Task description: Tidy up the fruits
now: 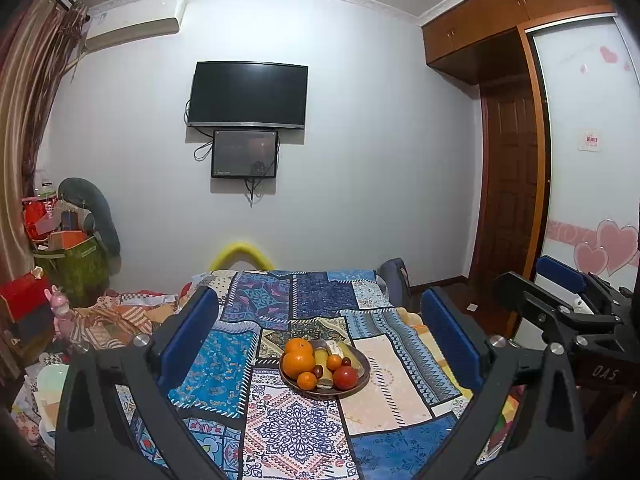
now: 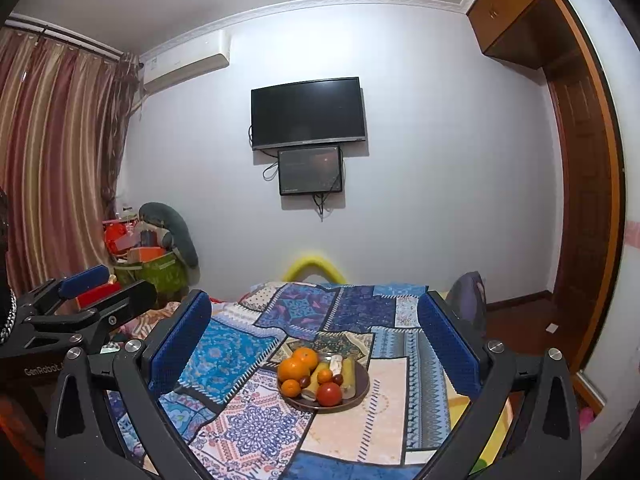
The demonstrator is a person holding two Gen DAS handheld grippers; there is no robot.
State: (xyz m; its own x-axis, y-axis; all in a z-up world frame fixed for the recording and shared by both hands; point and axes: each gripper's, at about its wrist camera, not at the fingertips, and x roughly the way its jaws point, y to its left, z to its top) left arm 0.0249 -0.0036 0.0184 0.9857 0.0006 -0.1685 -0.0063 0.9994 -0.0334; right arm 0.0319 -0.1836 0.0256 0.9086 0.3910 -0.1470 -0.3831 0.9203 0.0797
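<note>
Bedroom, patchwork cloth (image 1: 256, 364): fruits (image 1: 316, 362) all piled in bowl (image 1: 362, 364) mid-cloth. Left gripper (image 1: 320, 340), right gripper (image 2: 316, 344) spread wide, empty, well back. Fits sorted or unsorted.

Fruit-filled brown bowl (image 1: 358, 385) rests on patchwork cloth (image 1: 288, 432) between spread blue fingers (image 1: 188, 332).

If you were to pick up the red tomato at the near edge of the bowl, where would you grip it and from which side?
Probably from above and from the near side. The red tomato sits at the front rim of the bowl, with a small orange close on its left and a yellow fruit behind. Close the right gripper across its round middle, left to right, gently, since it may roll.
</note>
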